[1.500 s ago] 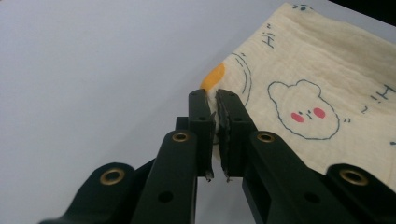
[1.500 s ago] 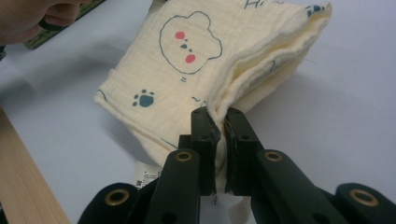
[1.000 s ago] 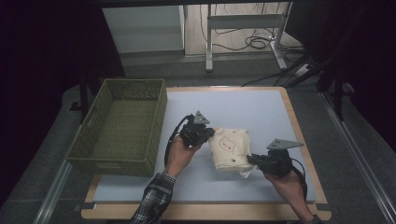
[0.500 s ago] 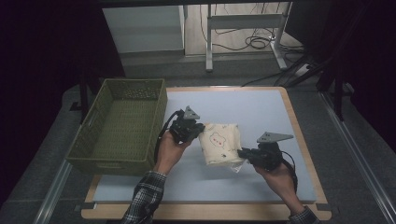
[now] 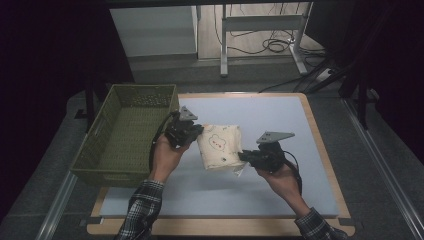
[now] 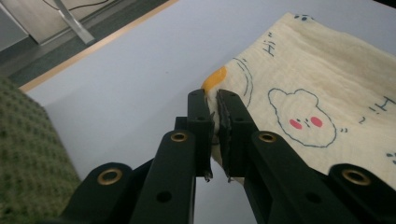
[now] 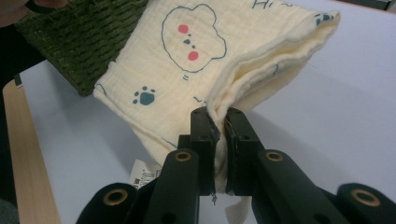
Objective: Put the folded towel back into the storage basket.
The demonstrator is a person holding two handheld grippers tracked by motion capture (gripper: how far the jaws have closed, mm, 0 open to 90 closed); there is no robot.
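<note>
A folded cream cloth (image 5: 220,145) printed with bear faces and paw marks hangs just above the pale blue table between my two grippers. My left gripper (image 5: 196,131) is shut on the cloth's left edge; in the left gripper view its jaws pinch the cloth (image 6: 308,107) at that edge (image 6: 215,100). My right gripper (image 5: 244,156) is shut on the lower right corner; in the right gripper view the folded layers of the cloth (image 7: 196,60) are clamped between its jaws (image 7: 217,119). A small white label (image 7: 142,177) dangles below.
A green woven basket (image 5: 100,145) stands at the table's left, right beside my left hand. The blue mat (image 5: 280,120) has a wooden border. Desk legs and cables lie on the floor beyond the far edge.
Both grippers have carried the cloth leftward toward the basket and lifted it a little. The grips have stayed the same.
</note>
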